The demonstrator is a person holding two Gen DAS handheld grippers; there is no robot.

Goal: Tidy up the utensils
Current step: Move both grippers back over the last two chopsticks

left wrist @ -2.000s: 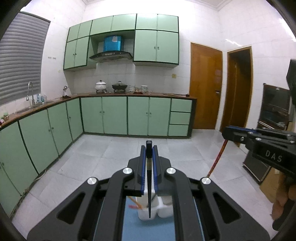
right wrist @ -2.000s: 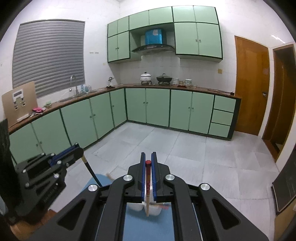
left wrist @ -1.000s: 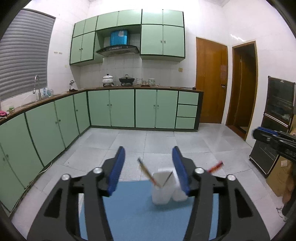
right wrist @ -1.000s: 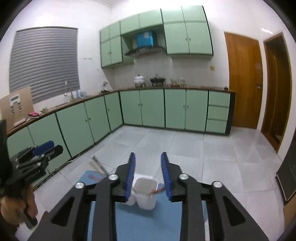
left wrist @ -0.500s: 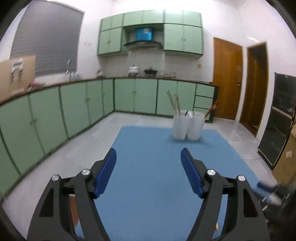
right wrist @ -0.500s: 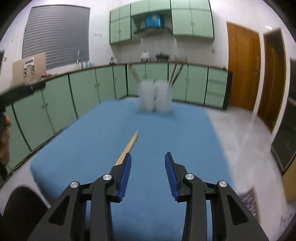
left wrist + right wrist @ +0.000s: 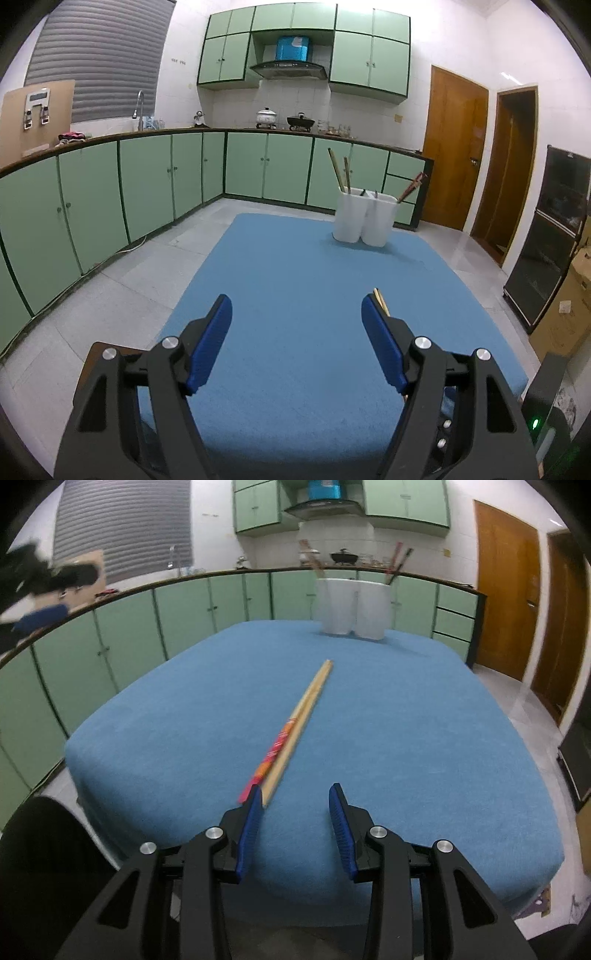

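Two chopsticks (image 7: 299,723) lying side by side on blue cloth (image 7: 406,738); right gripper (image 7: 295,799) partly spread, left gripper (image 7: 296,306) spread wide, both holding nothing.

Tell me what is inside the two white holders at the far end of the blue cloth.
The left white holder has two brownish chopsticks sticking up; the right white holder has reddish ones leaning right. Their lower ends and anything shorter are hidden by the walls.
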